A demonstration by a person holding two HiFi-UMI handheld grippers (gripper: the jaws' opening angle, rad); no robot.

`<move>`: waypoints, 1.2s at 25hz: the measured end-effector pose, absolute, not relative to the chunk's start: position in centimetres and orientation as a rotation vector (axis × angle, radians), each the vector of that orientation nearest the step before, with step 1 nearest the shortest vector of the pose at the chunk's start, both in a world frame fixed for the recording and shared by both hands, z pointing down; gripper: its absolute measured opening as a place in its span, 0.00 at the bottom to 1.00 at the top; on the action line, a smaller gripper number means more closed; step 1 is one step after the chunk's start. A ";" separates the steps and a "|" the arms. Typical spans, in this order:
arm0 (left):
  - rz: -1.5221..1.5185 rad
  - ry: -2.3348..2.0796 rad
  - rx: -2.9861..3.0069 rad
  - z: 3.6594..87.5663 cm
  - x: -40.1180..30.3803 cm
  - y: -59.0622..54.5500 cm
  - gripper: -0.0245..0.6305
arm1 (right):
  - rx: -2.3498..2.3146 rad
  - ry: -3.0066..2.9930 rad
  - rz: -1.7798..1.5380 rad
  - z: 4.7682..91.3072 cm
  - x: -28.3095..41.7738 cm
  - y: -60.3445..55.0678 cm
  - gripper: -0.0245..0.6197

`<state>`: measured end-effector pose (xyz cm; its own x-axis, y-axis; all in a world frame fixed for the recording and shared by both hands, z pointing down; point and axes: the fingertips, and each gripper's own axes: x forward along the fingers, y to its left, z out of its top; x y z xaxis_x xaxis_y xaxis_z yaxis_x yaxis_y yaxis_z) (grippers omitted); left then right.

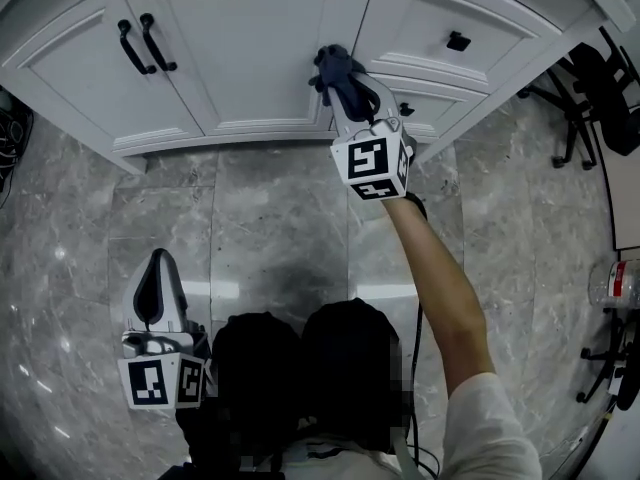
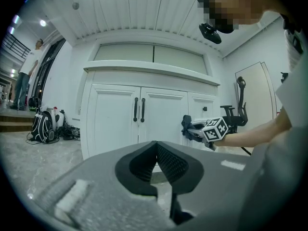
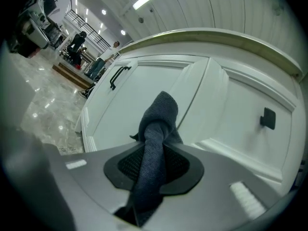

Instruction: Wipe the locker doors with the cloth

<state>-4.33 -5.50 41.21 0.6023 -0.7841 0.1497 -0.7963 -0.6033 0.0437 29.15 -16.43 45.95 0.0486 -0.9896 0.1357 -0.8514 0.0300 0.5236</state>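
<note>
The right gripper clamps the dark cloth, whose bunched end is against a white locker door. The left gripper, closed and empty, hangs low above the floor.

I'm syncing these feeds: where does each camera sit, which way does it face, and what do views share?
Head view: on the person's head, facing steeply down at floor and locker doors; shows right forearm, left hand-held gripper, right hand-held gripper.
Left gripper view: on the left hand-held gripper, facing the doors; shows its shut jaws, right forearm.
Right gripper view: on the right hand-held gripper, near a door; jaws clamp the cloth.
Shared: paired black handles, all three.
</note>
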 end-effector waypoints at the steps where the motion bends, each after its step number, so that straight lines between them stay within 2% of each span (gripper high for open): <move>1: 0.173 -1.348 2.717 41.1 -4.1 -5.4 0.04 | 1.871 -1.832 -0.384 45.9 29.9 -16.0 0.17; 16: 0.215 -1.333 2.755 40.8 -0.7 -3.9 0.04 | 2.005 -1.673 -0.352 45.0 42.2 -9.9 0.17; 30: 0.230 -1.329 2.796 40.0 0.9 -2.6 0.04 | 2.094 -1.580 -0.327 45.2 49.0 -6.4 0.17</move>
